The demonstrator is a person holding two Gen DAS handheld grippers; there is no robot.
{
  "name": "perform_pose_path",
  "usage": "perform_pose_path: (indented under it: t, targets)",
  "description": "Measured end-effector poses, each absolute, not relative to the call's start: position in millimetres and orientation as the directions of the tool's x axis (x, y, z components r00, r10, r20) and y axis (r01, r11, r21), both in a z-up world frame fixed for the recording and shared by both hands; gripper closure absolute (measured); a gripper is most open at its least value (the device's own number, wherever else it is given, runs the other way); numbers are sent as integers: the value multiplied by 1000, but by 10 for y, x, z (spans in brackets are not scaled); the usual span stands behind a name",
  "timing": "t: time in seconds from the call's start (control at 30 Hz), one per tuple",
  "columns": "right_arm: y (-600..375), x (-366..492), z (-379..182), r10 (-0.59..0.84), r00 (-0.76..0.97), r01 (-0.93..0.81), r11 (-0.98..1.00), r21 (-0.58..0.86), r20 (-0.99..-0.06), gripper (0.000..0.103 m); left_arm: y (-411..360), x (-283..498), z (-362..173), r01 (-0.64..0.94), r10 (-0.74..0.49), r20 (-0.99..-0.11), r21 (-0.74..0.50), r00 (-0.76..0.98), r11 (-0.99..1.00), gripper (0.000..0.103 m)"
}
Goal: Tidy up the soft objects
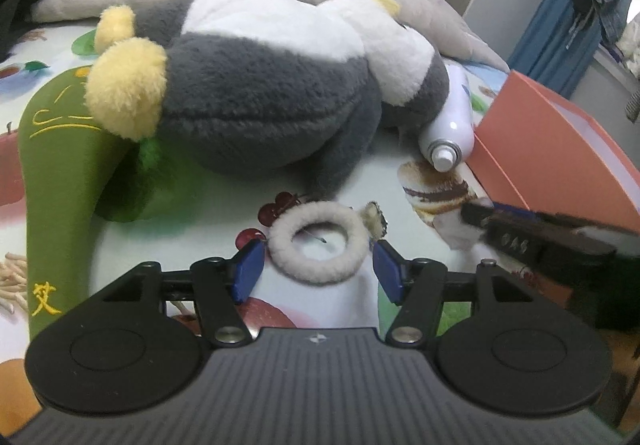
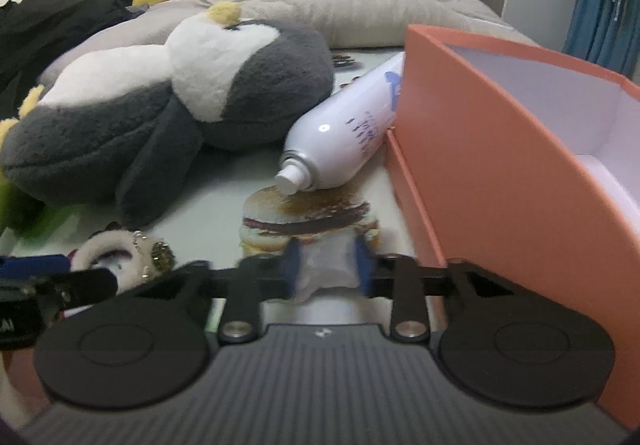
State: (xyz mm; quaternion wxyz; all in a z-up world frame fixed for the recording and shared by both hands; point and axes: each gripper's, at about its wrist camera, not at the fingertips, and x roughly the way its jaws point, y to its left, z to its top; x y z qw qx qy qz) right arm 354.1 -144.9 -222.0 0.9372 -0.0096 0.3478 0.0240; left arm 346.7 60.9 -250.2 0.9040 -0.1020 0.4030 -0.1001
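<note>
A fluffy white hair scrunchie [image 1: 318,247] with a small charm lies on the printed sheet between the blue pads of my open left gripper [image 1: 318,271]; it also shows in the right wrist view [image 2: 116,253]. Behind it lie a grey and white plush penguin [image 1: 276,85] [image 2: 168,105] and a green plush [image 1: 60,165]. My right gripper [image 2: 326,269] holds a crumpled white tissue [image 2: 324,273] between its blue pads, beside the orange box [image 2: 500,149]. The right gripper also appears at the right in the left wrist view [image 1: 520,233].
A white spray can [image 2: 344,133] [image 1: 450,125] lies on its side against the open orange box [image 1: 552,149]. A grey duvet [image 2: 340,5], a yellow pillow and dark clothing lie at the back. A blue curtain [image 1: 576,5] hangs far right.
</note>
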Motion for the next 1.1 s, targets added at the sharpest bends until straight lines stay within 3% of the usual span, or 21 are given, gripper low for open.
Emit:
perform_pose_path:
  t: [0.27, 0.37, 0.43, 0.5, 1.1]
  targets:
    - [-1493, 3474, -2132, 74, 762, -74, 997, 27, -643, 87, 410, 3458, -2517, 176, -223, -733, -142, 642, 974, 40]
    - [-1493, 3448, -2116, 81, 764, -82, 996, 28, -640, 88, 358, 3455, -2522, 172, -184, -742, -94, 645, 981, 60]
    - [-1501, 3418, -2102, 86, 764, -83, 996, 36, -640, 89, 330, 3459, -2525, 168, -164, -745, -71, 646, 983, 84]
    - [-1500, 3391, -2078, 90, 767, -88, 995, 35, -636, 90, 318, 3455, -2510, 150, -145, -746, -61, 650, 987, 87]
    - [-1482, 2737, -1782, 213, 736, -163, 977, 136, -642, 93, 510, 2540, -2103, -70, -92, -701, -198, 707, 978, 89]
